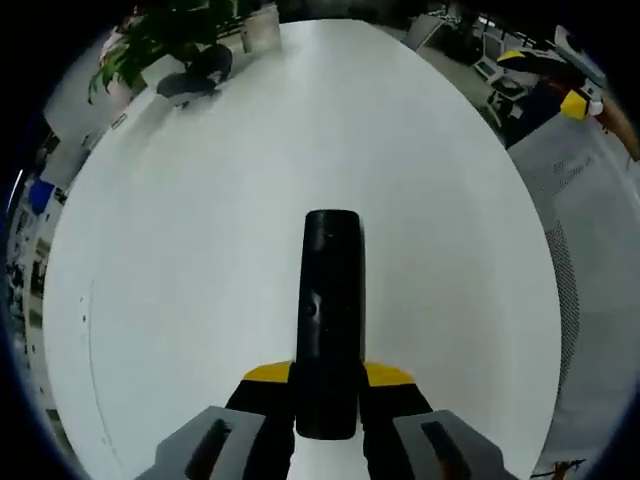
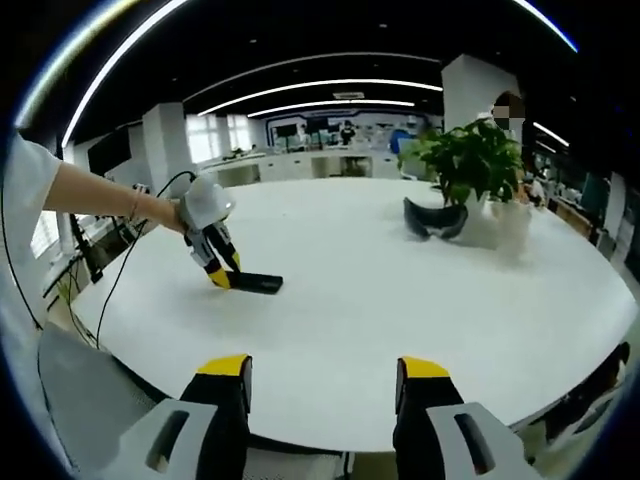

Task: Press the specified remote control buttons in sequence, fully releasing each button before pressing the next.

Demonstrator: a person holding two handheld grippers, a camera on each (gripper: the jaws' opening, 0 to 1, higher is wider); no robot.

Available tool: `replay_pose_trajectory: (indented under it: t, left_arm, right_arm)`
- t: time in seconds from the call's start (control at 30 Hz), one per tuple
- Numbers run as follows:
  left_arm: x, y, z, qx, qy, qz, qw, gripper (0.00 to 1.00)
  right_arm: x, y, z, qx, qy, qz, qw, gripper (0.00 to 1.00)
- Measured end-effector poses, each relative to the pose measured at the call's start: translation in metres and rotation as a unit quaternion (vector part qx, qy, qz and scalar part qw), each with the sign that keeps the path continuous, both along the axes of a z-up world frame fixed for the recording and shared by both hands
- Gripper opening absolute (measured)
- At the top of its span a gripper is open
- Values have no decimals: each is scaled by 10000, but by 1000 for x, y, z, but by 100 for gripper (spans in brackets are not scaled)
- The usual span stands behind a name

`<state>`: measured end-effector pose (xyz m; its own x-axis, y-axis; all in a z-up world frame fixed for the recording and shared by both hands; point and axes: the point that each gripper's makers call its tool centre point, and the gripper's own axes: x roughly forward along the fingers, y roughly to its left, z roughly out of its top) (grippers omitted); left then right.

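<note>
A long black remote control (image 1: 330, 320) points away from me in the left gripper view, its near end clamped between the yellow-tipped jaws of my left gripper (image 1: 328, 385), which is shut on it. The right gripper view shows that same remote (image 2: 257, 284) lying low over the white table (image 2: 400, 310), held by the left gripper (image 2: 222, 275) in a person's outstretched hand. My right gripper (image 2: 325, 375) hangs in front of the table's near edge, open, with nothing between its jaws, well apart from the remote.
A potted green plant (image 2: 470, 165) and a dark curved object (image 2: 435, 220) stand at the table's far right; they appear as the plant (image 1: 160, 40) and dark object (image 1: 195, 80) in the left gripper view. Desks and office equipment lie beyond the table.
</note>
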<state>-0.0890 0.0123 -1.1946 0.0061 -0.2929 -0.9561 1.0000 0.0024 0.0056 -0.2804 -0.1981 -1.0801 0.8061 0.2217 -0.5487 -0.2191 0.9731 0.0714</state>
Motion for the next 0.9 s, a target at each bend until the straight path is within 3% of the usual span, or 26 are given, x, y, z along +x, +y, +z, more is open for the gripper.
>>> replay_pose_trajectory:
  t: [0.23,0.53,0.9]
  left_arm:
    - [-16,1,-1,-30,-49,246,9997,22]
    - [-33,1,-2,6,-27,276,9996,21]
    - [-59,5,-2,-130,-92,447,9989,21]
  right_arm:
    - [3,10,4,211,-65,95,9997,54]
    - [10,25,9,180,-127,373,9991,53]
    - [-2,48,-4,185,224,905,9955,51]
